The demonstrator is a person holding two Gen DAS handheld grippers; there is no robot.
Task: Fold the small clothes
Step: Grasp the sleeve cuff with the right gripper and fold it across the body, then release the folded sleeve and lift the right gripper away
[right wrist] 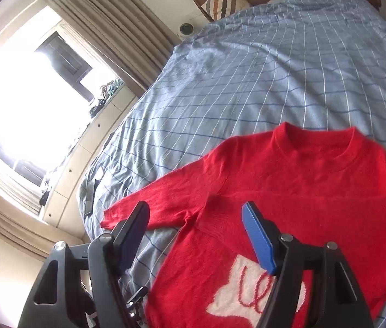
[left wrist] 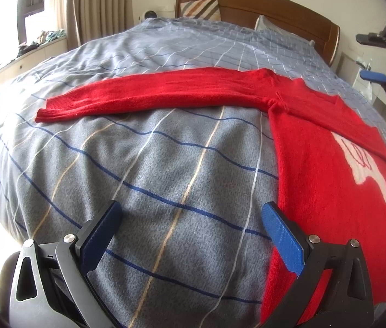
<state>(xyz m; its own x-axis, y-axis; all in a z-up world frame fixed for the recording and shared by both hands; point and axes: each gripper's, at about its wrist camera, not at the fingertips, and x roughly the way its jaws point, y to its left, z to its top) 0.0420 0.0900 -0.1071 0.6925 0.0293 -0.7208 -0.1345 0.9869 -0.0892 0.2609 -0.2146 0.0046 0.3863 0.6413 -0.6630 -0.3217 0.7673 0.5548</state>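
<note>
A red knit sweater [left wrist: 329,147] with a white patch lies flat on the bed. Its left sleeve [left wrist: 149,95] stretches straight out to the left. Its other sleeve [right wrist: 315,207] is folded across the chest, cuff near the left armpit. My left gripper [left wrist: 193,218] is open and empty, low over the bedspread beside the sweater's left edge. My right gripper [right wrist: 195,216] is open and empty, above the folded cuff; it also shows at the right edge of the left wrist view [left wrist: 376,76].
The bed has a grey-blue checked bedspread [left wrist: 143,169], pillows [right wrist: 225,0] and a wooden headboard [left wrist: 247,0] at the far end. A window, curtains and a low cabinet [right wrist: 92,147] with clutter run along the bed's left side.
</note>
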